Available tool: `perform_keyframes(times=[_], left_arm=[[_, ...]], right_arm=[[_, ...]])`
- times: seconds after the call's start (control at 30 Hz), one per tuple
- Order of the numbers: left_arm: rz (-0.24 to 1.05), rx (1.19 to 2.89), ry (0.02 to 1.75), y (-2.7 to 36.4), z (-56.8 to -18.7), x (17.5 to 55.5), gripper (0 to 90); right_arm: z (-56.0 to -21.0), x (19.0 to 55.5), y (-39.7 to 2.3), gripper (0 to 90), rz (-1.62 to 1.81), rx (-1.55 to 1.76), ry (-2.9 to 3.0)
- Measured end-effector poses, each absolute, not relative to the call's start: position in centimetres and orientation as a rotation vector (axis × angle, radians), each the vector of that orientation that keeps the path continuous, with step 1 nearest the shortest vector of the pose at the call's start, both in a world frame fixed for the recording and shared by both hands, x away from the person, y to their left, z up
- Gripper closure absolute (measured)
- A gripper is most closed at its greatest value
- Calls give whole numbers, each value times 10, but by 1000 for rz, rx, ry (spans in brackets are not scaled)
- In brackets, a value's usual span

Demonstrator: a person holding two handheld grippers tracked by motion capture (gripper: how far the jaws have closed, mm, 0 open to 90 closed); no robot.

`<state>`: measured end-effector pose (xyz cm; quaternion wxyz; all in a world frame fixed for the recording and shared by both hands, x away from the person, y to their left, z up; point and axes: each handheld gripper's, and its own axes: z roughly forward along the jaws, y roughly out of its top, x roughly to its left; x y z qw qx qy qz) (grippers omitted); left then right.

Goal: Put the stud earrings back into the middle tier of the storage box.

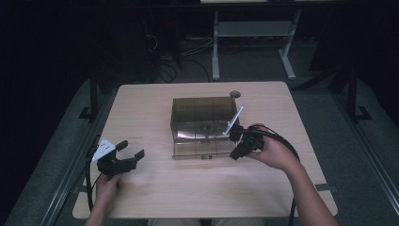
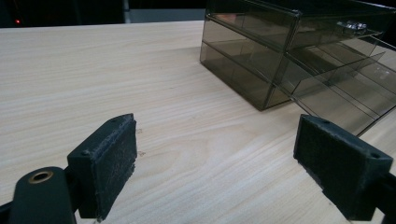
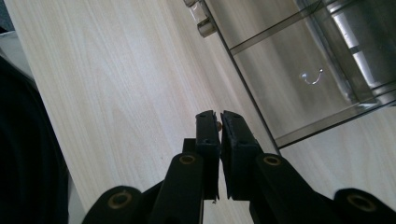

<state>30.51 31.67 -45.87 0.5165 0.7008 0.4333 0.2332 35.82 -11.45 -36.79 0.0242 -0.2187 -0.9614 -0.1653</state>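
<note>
The left tool [image 1: 127,157] sits low over the bench [image 1: 155,188], its jaws spread wide and empty, with the smoky drawer box [image 1: 203,126] ahead of it and off to its right. The right tool [image 1: 236,143] is rolled onto its side at the box's pulled-out lower drawer [image 1: 202,149], jaws pressed nearly together; whether they pinch anything cannot be told.

No text, label, brand, number or sign can be read anywhere.

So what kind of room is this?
Probably a lab or workshop set up for recording: a plain wooden table under a fixed camera, tangled cables on the floor behind it, and a bare desk frame in the dark background.
</note>
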Motion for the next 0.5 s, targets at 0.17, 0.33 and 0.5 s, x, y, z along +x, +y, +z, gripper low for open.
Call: perform_keyframes(times=[0.17,0.33,0.5], left_arm=[[559,1683,1040,317,-459,305,128],[561,1685,1039,317,-459,305,128],[559,1680,1043,317,-459,305,128]], right_arm=[[-364,363,-111,853,-514,-673,-2981],[-362,371,-108,853,-521,-683,-2972],[-361,382,-106,853,-528,-691,-2968]])
